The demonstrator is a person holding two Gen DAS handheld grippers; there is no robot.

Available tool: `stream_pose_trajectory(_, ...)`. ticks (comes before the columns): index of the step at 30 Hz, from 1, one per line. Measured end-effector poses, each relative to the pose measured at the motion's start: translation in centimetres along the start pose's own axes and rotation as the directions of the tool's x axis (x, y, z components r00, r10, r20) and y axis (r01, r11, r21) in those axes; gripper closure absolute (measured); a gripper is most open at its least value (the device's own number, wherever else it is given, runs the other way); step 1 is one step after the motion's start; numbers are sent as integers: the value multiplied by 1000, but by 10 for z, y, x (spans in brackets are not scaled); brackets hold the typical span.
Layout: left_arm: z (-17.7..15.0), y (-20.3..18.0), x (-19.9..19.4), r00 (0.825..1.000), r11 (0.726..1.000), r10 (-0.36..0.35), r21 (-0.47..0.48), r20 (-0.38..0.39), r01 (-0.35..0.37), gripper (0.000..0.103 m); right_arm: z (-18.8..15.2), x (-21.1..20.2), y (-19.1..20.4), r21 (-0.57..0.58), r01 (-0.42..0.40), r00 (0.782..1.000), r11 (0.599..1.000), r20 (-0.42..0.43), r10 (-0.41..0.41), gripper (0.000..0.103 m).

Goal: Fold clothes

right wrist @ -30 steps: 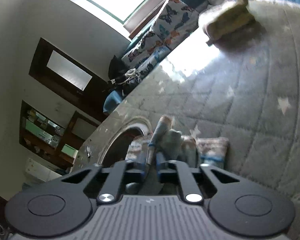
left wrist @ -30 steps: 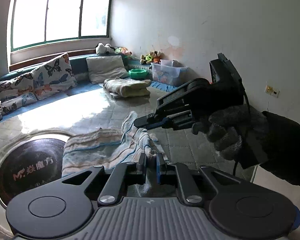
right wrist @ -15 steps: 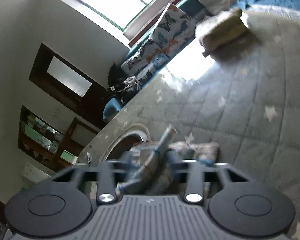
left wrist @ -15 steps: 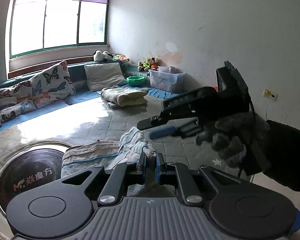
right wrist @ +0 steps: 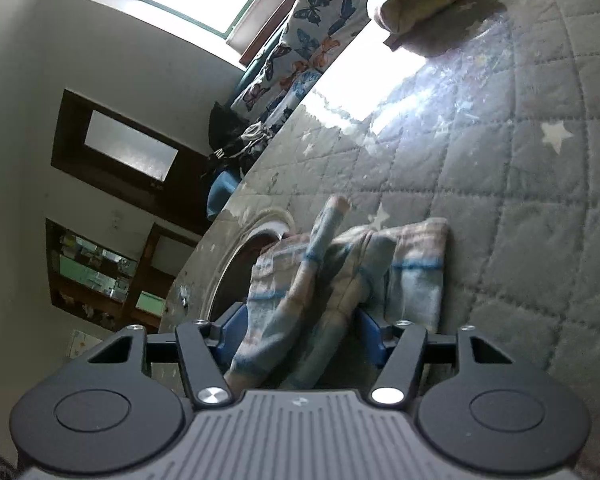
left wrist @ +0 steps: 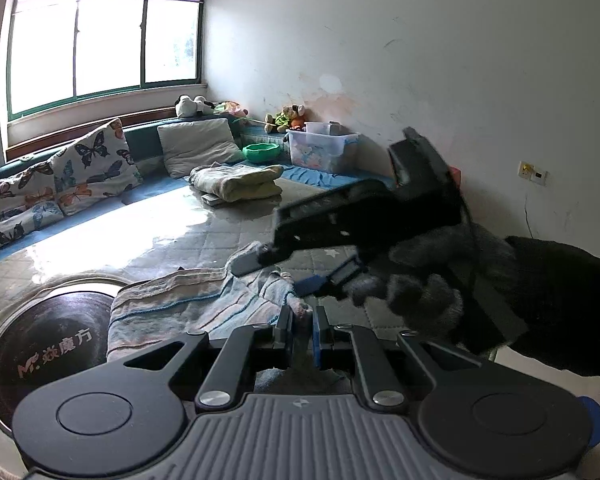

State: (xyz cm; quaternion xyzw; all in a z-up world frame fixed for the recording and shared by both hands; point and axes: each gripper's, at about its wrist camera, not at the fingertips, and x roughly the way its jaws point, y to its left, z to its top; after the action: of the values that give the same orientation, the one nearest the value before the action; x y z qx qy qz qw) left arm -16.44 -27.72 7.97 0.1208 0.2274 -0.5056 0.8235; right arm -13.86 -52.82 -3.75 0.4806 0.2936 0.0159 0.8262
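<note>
A striped blue, pink and white cloth (left wrist: 188,300) lies crumpled on the grey quilted surface (left wrist: 204,240). My left gripper (left wrist: 301,322) is shut on a bunched edge of it at the near side. Just beyond, a gloved hand (left wrist: 420,292) holds my right gripper (left wrist: 282,272), which is open with its fingers spread over the cloth's raised fold. In the right wrist view the cloth (right wrist: 416,264) hangs loose between the wide-apart blue pads (right wrist: 370,330) of the right gripper (right wrist: 300,328), not pinched.
A round black disc (left wrist: 40,352) with printed characters sits in the surface under the cloth's left end. A folded yellowish blanket (left wrist: 240,184) lies farther back. Butterfly pillows (left wrist: 88,168), a green bowl (left wrist: 262,152) and a plastic box (left wrist: 324,152) line the far bench.
My right gripper, shut on the cloth a second ago, has opened, and the cloth now hangs slack between its fingers. My left gripper keeps its hold.
</note>
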Motion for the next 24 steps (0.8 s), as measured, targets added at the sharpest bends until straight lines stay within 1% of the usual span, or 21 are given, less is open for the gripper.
stream_pose_trajectory(1, 0, 0, 0, 1000, 1000, 1, -1, 1, -1, 93, 3, 1, -1, 7, 2, 1000, 1000, 8, -2, 56)
stream_pose_trajectory(2, 0, 1, 0, 1000, 1000, 4, -2, 2, -4, 93, 5, 2, -1, 9, 2, 1000, 1000, 11, -2, 64)
stream_pose_trajectory(3, 1, 2, 1, 1000, 1000, 6, -4, 2, -6, 93, 7, 4, 0, 10, 1, 1000, 1000, 14, -2, 81)
stream_pose_trajectory(4, 1, 2, 2, 1000, 1000, 9, -6, 3, -9, 93, 9, 5, 0, 10, 1, 1000, 1000, 16, -1, 90)
stream_pose_trajectory(8, 4, 2, 0, 1000, 1000, 13, -4, 19, -13, 93, 15, 2, 17, -60, -4, 999, 998, 47, 7, 94)
stream_pose_trajectory(13, 6, -8, 0, 999, 1000, -3, 20, 36, 2, 93, 19, -8, 19, -79, -16, 996, 997, 88, 23, 94)
stream_pose_trajectory(16, 4, -13, 7, 1000, 999, -9, 42, 22, 8, 93, 21, -14, 21, -89, -23, 993, 996, 113, 33, 94)
stream_pose_trajectory(20, -1, -16, 18, 1000, 999, -26, 44, -16, 27, 93, 17, -14, 2, -61, 23, 993, 998, 117, -16, 94)
stream_pose_trajectory(24, -6, -20, 22, 998, 996, -47, 76, -31, 49, 92, 14, -13, -9, -49, 71, 990, 996, 122, -64, 94)
